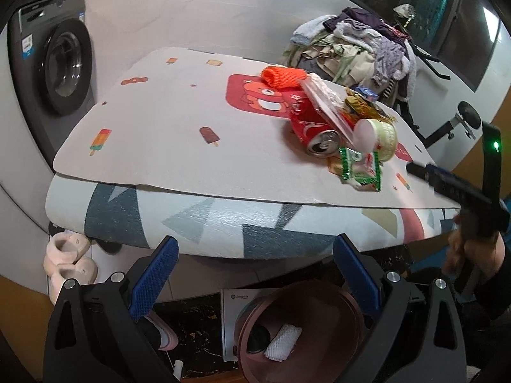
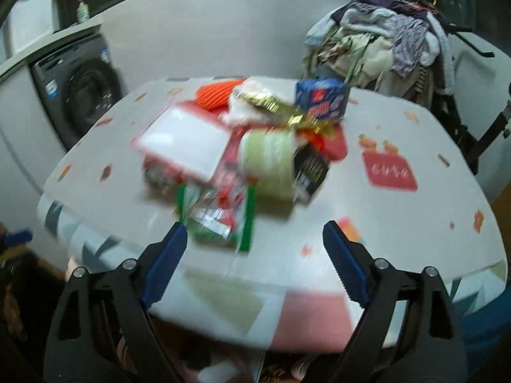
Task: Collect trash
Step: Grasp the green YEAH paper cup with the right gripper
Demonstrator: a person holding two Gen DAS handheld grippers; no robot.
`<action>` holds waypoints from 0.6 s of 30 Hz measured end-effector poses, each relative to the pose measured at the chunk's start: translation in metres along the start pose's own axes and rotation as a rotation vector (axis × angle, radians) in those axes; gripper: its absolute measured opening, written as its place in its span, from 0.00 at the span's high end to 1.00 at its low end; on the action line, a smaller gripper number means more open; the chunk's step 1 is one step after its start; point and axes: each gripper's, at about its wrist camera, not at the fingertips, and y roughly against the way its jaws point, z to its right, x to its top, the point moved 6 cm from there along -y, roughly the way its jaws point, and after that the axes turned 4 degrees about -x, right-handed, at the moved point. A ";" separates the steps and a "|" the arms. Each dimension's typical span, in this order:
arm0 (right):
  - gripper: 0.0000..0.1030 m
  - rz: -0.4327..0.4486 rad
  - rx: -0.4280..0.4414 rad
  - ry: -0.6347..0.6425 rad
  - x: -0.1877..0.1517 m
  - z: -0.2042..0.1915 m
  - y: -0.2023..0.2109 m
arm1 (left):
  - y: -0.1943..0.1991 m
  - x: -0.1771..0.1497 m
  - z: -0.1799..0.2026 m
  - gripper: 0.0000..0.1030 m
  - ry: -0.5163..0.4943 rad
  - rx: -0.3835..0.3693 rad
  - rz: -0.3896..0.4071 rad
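The table [image 2: 415, 239] carries the trash pile [image 2: 242, 159] near its middle, and beyond the pile's near edge the green wrapper [image 2: 220, 214] lies closest. The right gripper [image 2: 252, 255], fingers spread wide and empty, faces that wrapper just ahead. The left gripper [image 1: 255, 274], also wide and empty, hangs below the table edge over the bin [image 1: 348, 312], farther from the pile.

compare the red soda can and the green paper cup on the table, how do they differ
The red soda can is metal with a silver top facing the left wrist camera; the green paper cup is pale green paper showing a white round end. The can is partly covered by a clear plastic package; the cup is mostly uncovered. Both lie on their sides in the same trash pile on the table.
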 end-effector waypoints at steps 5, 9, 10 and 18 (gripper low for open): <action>0.22 0.005 -0.045 -0.001 0.032 0.005 -0.034 | -0.007 0.003 -0.011 0.08 0.026 0.016 -0.011; 0.23 -0.017 -0.082 0.003 0.046 0.006 -0.062 | -0.011 0.006 -0.017 0.08 0.040 0.025 -0.019; 0.23 -0.022 -0.091 0.000 0.048 0.005 -0.067 | -0.012 0.007 -0.018 0.08 0.044 0.025 -0.020; 0.49 -0.068 -0.051 0.050 0.054 0.001 -0.079 | -0.022 0.017 -0.019 0.08 0.058 0.002 -0.026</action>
